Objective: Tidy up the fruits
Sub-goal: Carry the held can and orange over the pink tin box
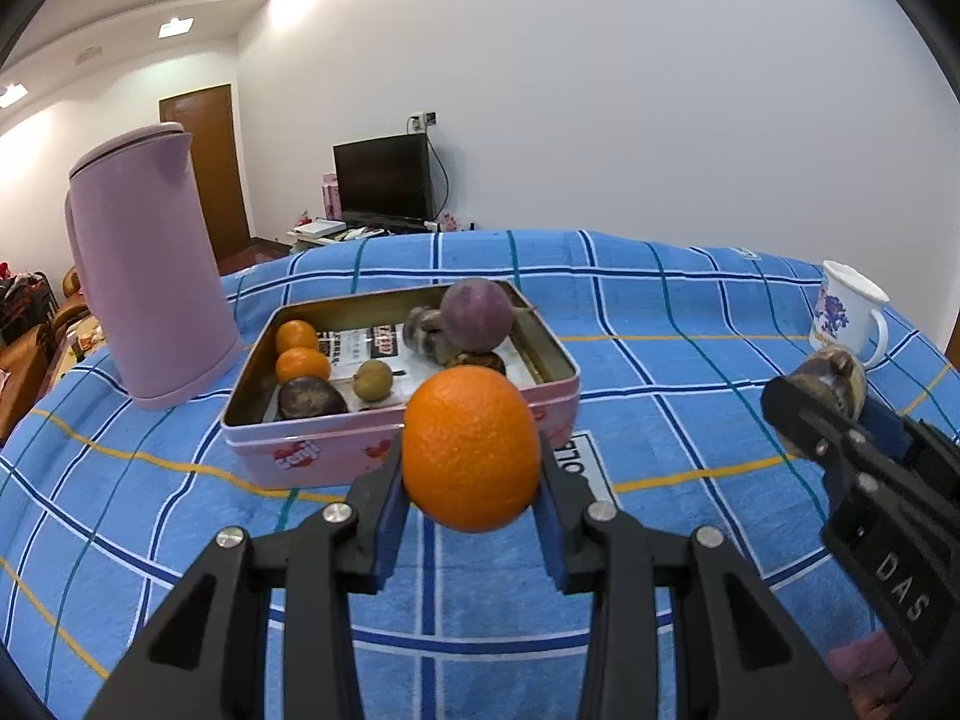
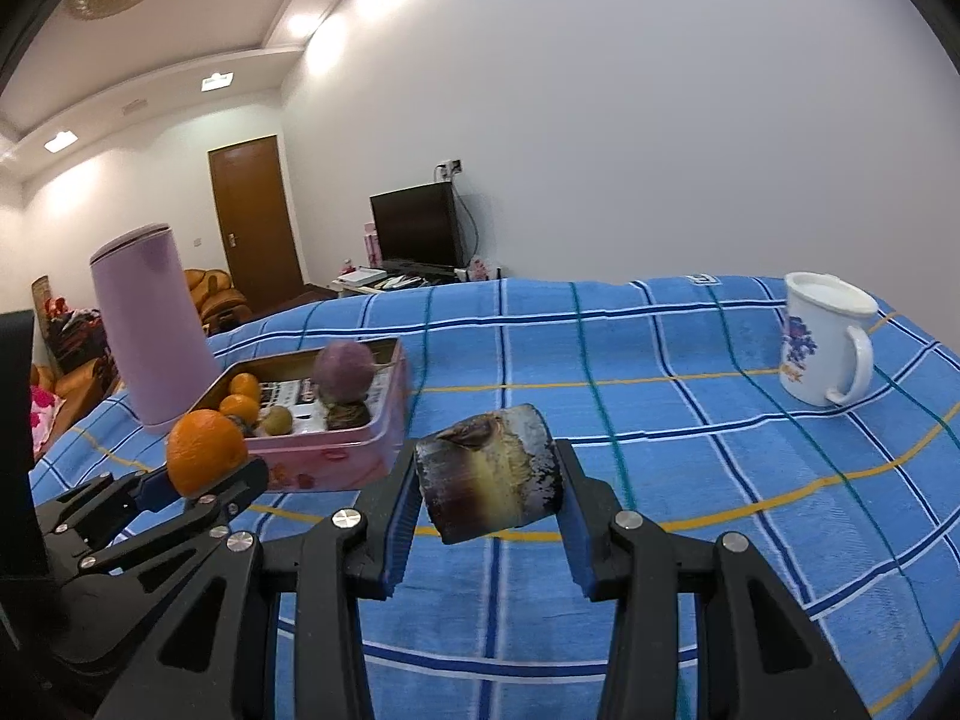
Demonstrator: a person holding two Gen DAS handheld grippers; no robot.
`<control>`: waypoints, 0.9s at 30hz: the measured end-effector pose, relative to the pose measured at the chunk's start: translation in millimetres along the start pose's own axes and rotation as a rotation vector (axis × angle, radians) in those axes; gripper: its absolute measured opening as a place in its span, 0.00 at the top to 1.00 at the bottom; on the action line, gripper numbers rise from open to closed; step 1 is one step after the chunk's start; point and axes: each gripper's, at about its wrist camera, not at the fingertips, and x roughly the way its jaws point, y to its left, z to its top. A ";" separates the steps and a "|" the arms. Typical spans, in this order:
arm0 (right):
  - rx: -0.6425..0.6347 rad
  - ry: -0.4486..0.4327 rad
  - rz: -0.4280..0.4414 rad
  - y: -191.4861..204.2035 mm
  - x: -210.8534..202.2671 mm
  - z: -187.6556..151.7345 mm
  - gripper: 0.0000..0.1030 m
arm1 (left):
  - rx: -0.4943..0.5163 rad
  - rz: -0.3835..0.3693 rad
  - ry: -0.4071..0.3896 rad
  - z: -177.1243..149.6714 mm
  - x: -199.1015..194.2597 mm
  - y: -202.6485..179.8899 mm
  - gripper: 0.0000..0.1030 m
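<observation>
1. Your left gripper (image 1: 471,531) points level at the pink tin (image 1: 336,450), fingers clamped on the orange (image 1: 471,447), raised before it.
2. Your right gripper (image 2: 489,525), lettered "DAS", pinches a dark mottled chunk (image 2: 489,483) above the blue checked cloth (image 2: 660,450).

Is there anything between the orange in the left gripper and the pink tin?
Nothing visible. The orange, held in the left gripper, hangs above bare cloth just before the pink tin, whose near wall faces it.
</observation>
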 end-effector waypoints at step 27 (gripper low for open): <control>-0.062 0.044 0.117 78.9 22.8 -4.1 0.57 | -0.078 0.068 -0.009 -3.4 -7.4 68.2 0.62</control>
